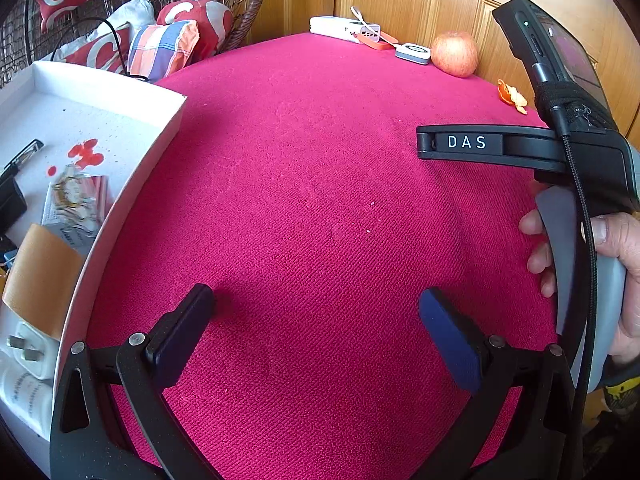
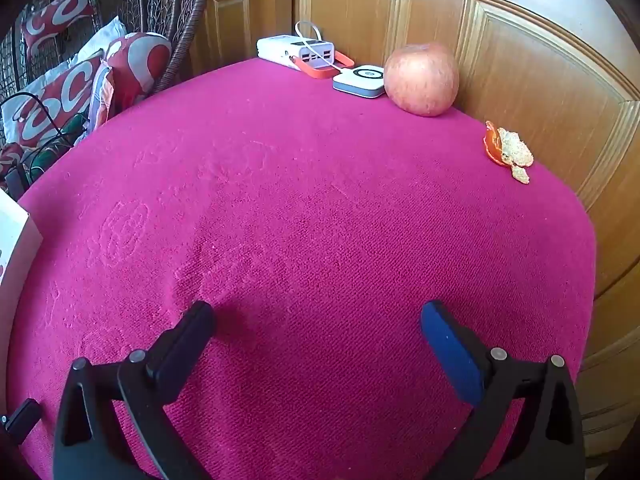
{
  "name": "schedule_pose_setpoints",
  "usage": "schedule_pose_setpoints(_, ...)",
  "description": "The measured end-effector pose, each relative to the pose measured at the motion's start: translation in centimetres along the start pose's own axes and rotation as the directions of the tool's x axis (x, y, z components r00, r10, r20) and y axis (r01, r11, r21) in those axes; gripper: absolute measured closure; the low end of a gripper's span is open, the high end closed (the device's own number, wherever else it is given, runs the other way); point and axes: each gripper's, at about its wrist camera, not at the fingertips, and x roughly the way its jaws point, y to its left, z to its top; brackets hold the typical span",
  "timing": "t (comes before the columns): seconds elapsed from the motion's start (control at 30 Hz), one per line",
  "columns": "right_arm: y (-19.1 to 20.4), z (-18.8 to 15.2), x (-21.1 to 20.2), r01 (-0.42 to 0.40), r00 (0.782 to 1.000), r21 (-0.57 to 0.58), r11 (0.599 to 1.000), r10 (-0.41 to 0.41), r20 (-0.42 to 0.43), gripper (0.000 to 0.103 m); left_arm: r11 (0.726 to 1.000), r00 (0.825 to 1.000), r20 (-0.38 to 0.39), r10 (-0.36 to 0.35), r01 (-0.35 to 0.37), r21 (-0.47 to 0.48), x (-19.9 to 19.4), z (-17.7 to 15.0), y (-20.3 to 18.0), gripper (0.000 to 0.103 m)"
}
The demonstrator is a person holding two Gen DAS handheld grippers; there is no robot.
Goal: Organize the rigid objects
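Both the left gripper (image 1: 316, 312) and right gripper (image 2: 318, 326) hover with jaws released over the magenta cloth-covered tabletop (image 2: 304, 216). The white cardboard tray (image 1: 120, 204) holding a white plug charger (image 1: 30, 354) sits left of the left jaws; a red apple (image 2: 422, 79) lies far ahead

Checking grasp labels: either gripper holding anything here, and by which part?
Nothing held. Left gripper and right gripper both open, only red tablecloth between the fingers.

Desk (image 2: 320, 208): magenta woven cloth. Box (image 1: 120, 92): white, red splatter inside. Apple (image 2: 422, 79): red-yellow, streaked. Peel (image 2: 506, 150): orange, pale inside. Cushions (image 2: 60, 100): red with white lettering. Panelling (image 2: 520, 60): honey-coloured wood.
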Motion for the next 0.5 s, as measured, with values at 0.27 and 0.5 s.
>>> schedule_pose_setpoints(0.27, 0.19, -0.11, 0.08, 0.000, 1.000, 0.002, 1.000, 0.000, 0.000, 0.000, 1.000, 1.000, -0.001, 0.000, 0.000, 0.000, 0.01, -0.14, 0.06, 0.000)
schedule_pose_setpoints(0.5, 0.12, -0.09, 0.16, -0.002, 1.000, 0.002, 1.000, 0.002, 0.001, 0.000, 1.000, 1.000, 0.001, -0.001, 0.001, 0.000, 0.11, 0.00, 0.14, 0.000)
